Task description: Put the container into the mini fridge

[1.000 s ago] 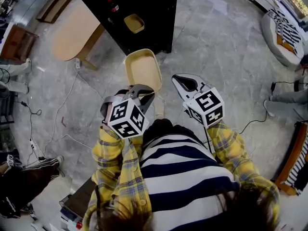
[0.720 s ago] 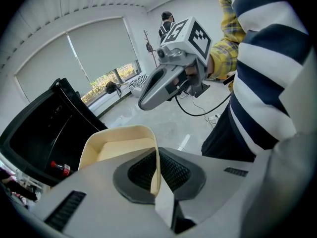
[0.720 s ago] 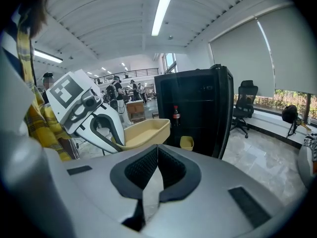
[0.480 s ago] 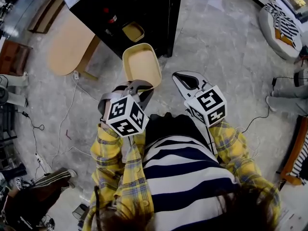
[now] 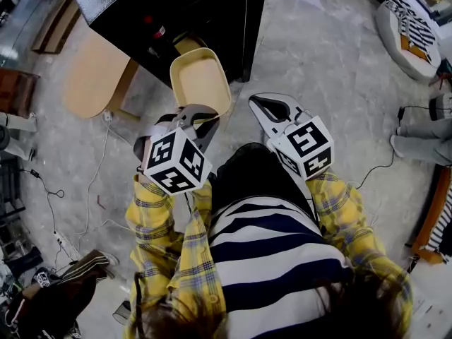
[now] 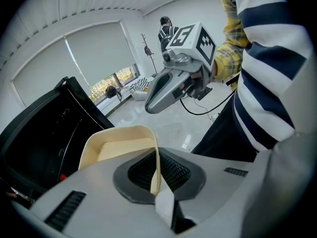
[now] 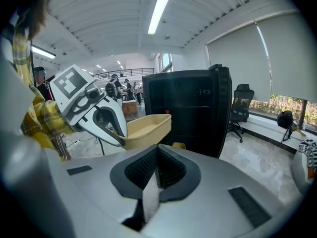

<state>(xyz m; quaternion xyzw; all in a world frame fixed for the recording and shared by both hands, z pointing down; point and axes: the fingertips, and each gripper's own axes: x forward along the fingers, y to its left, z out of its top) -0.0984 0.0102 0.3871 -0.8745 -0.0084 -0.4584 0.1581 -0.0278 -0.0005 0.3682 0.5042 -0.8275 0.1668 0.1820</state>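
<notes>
A shallow cream container (image 5: 200, 80) hangs in front of the open black mini fridge (image 5: 212, 6), its far end at the fridge's opening. My left gripper (image 5: 200, 121) is shut on the container's near rim; in the left gripper view that thin rim (image 6: 156, 167) stands clamped between the jaws. My right gripper (image 5: 271, 109) floats to the right of the container, shut and empty, its jaws (image 7: 157, 171) closed together. The right gripper view shows the container (image 7: 146, 128) beside the fridge (image 7: 193, 108). A red-capped bottle (image 5: 158, 31) and a second yellow container (image 5: 185, 44) sit inside the fridge.
A low oval wooden table (image 5: 92, 76) stands left of the fridge. Cables (image 5: 92, 168) trail over the grey stone floor on the left. A striped round cushion (image 5: 409, 27) lies at the far right, and an office chair (image 7: 241, 105) stands beyond the fridge.
Both grippers and the container have moved toward the fridge; the container's far end now reaches the fridge's opening. The left gripper's hold is unchanged and the right stays shut.
</notes>
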